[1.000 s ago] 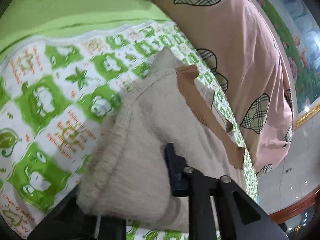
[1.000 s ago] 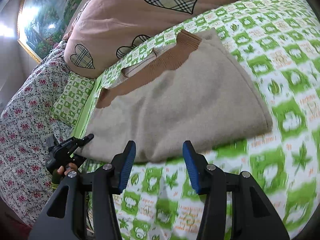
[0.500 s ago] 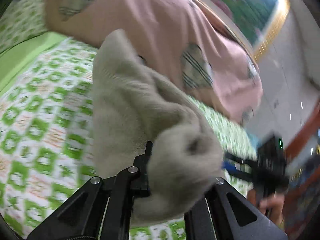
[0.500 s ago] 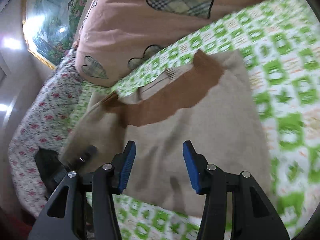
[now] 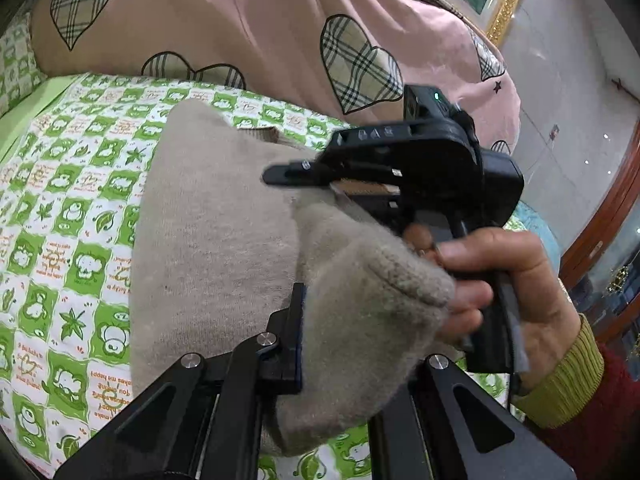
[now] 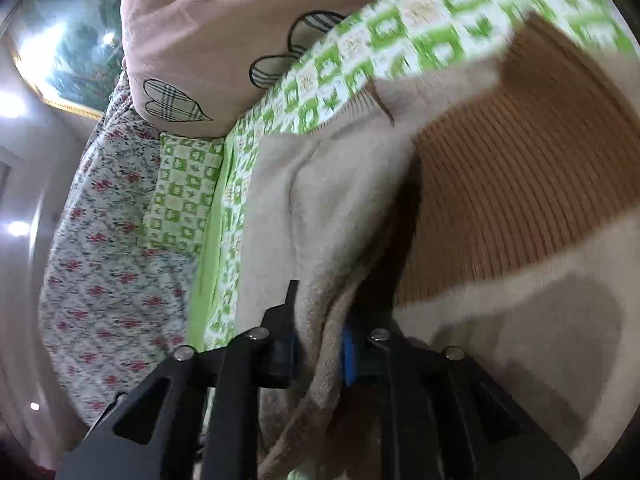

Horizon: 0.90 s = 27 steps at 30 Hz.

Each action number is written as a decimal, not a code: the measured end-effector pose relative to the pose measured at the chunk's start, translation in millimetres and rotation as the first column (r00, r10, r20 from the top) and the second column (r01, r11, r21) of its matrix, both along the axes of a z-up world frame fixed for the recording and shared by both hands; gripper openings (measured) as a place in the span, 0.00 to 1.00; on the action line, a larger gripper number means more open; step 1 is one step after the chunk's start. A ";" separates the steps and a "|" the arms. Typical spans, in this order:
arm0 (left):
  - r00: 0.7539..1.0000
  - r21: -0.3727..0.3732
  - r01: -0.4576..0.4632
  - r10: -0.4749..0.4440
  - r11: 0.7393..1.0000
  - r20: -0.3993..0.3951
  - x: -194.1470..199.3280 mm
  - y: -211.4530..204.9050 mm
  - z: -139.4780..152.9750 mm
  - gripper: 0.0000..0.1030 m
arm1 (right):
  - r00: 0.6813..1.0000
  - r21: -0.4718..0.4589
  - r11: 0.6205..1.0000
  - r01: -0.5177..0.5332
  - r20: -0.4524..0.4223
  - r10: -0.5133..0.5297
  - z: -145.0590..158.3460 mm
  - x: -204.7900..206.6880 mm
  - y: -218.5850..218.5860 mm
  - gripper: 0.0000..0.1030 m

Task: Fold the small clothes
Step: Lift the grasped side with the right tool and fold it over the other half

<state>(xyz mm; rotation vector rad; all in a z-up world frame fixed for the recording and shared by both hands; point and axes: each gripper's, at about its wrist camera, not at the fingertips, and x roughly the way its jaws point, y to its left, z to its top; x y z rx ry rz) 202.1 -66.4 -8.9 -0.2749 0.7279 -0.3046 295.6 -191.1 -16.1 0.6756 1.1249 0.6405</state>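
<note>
Beige knit sweater (image 5: 224, 248) on bed, no containers, both grippers clamping it

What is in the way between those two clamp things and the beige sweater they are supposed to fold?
Nothing visible. The left gripper is shut on a bunched fold of the beige sweater, and the right gripper is closing with the sweater's edge already between its jaws. Only the green patterned sheet lies around it.

pink quilt (image 5: 248, 28) ahead, green sheet (image 5: 72, 208) open
</note>
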 end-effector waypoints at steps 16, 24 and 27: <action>0.980 -0.075 0.189 -0.193 0.979 -0.054 48.9 -116.2 -15.4 0.07 | 0.980 -0.348 0.934 0.082 0.199 -0.012 42.8 -21.7 -103.6 0.16; 0.966 -0.098 0.224 -0.235 0.970 -0.112 46.7 -111.9 -26.7 0.19 | 0.976 -0.372 0.918 0.136 0.208 -0.061 22.3 -26.4 -120.7 0.18; 0.957 -0.107 0.246 -0.259 0.963 -0.131 27.4 -98.7 -16.2 0.41 | 0.968 -0.411 0.894 0.176 0.236 -0.082 30.9 -34.9 -123.3 0.30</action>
